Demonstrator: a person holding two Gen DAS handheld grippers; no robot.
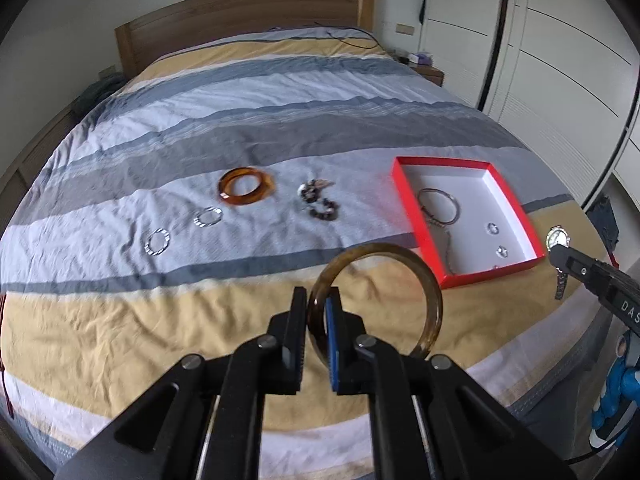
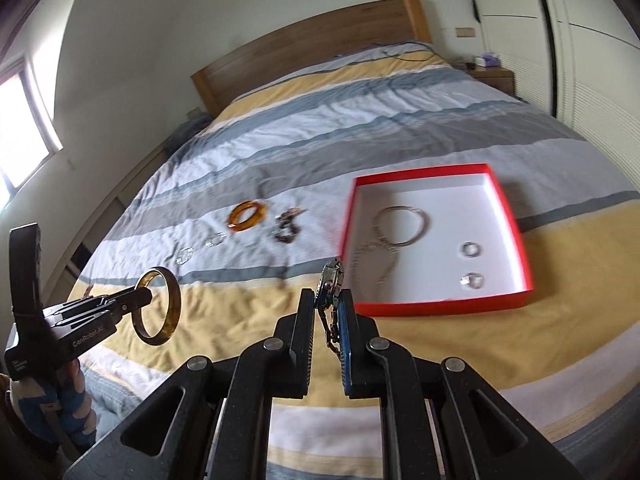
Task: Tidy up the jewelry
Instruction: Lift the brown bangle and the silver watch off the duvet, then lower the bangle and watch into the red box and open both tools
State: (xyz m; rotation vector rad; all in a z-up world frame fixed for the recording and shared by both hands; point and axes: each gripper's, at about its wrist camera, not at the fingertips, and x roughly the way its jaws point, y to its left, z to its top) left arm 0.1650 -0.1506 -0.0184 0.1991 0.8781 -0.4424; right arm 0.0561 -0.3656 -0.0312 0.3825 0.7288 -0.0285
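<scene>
My left gripper (image 1: 318, 300) is shut on a thin brown bangle (image 1: 432, 300), held above the bed; it also shows in the right wrist view (image 2: 170, 308). My right gripper (image 2: 327, 300) is shut on a silver wristwatch (image 2: 331, 280) with its band hanging; the watch shows at the right in the left wrist view (image 1: 557, 237). The red box (image 1: 412, 208) with a white inside lies open on the bed and holds a silver bangle (image 1: 438, 206), a chain and two small rings (image 1: 493, 229). An amber bangle (image 1: 246, 187), a dark bead bracelet (image 1: 320, 204) and two silver hoops (image 1: 157, 242) lie on the bedspread.
The striped bedspread (image 1: 200, 320) covers a wide bed with a wooden headboard (image 1: 240, 12). White wardrobe doors (image 1: 560, 60) stand at the right, with a nightstand (image 1: 430, 72) beside the bed. A window (image 2: 20, 128) is at the left.
</scene>
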